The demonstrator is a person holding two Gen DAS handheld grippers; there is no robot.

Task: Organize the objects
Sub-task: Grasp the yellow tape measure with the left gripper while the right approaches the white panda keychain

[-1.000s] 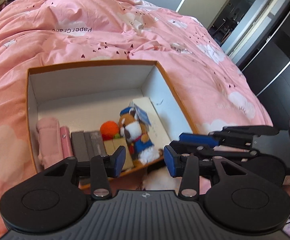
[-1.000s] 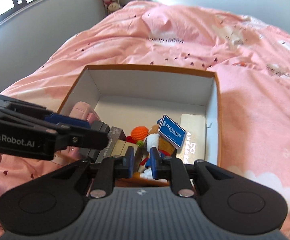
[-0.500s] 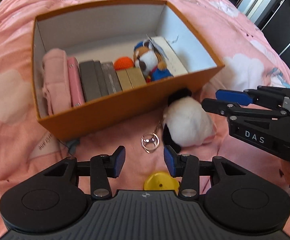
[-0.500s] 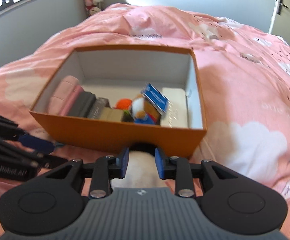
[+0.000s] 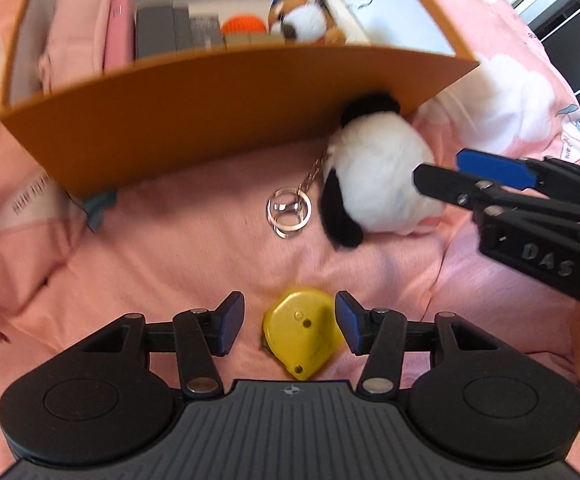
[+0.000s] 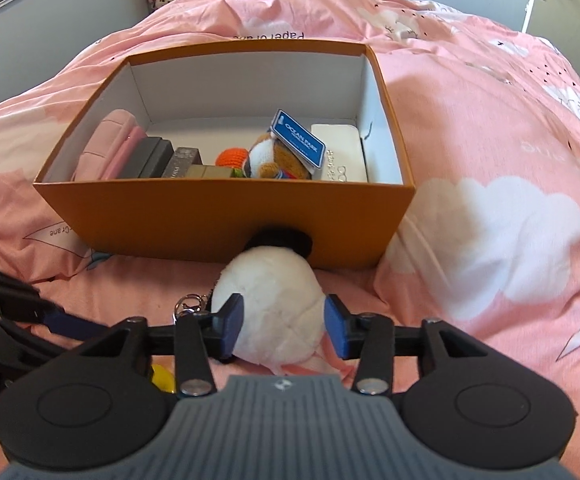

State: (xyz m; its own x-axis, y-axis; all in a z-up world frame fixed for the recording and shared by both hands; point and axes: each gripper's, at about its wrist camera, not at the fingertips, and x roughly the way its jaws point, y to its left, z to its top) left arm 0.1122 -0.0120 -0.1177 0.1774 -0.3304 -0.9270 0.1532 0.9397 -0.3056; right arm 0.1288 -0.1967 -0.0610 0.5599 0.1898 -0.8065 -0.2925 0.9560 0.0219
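An orange box [image 5: 210, 120] [image 6: 218, 220] lies on the pink duvet. A white and black plush toy [image 5: 378, 184] [image 6: 274, 304] with a keyring [image 5: 290, 208] rests against the box's near wall. My right gripper [image 6: 284, 322] [image 5: 486, 176] straddles the plush. Its jaws are opening and the blue pads stand at the plush's sides without squeezing it. A small yellow case [image 5: 300, 330] [image 6: 162, 378] lies on the duvet between the fingers of my left gripper [image 5: 290, 326]. Those jaws are opening too, with gaps on both sides of the case.
Inside the box are a pink pouch [image 6: 106, 144], grey and gold small boxes [image 6: 178, 162], an orange ball [image 6: 232, 158], a brown toy dog with a blue tag [image 6: 286, 152] and a white case [image 6: 342, 152]. The pink duvet [image 6: 490, 160] spreads all around.
Both grippers have come down from over the box to the duvet in front of it. Both jaws have widened. The yellow case now sits between the left fingers, the plush between the right.
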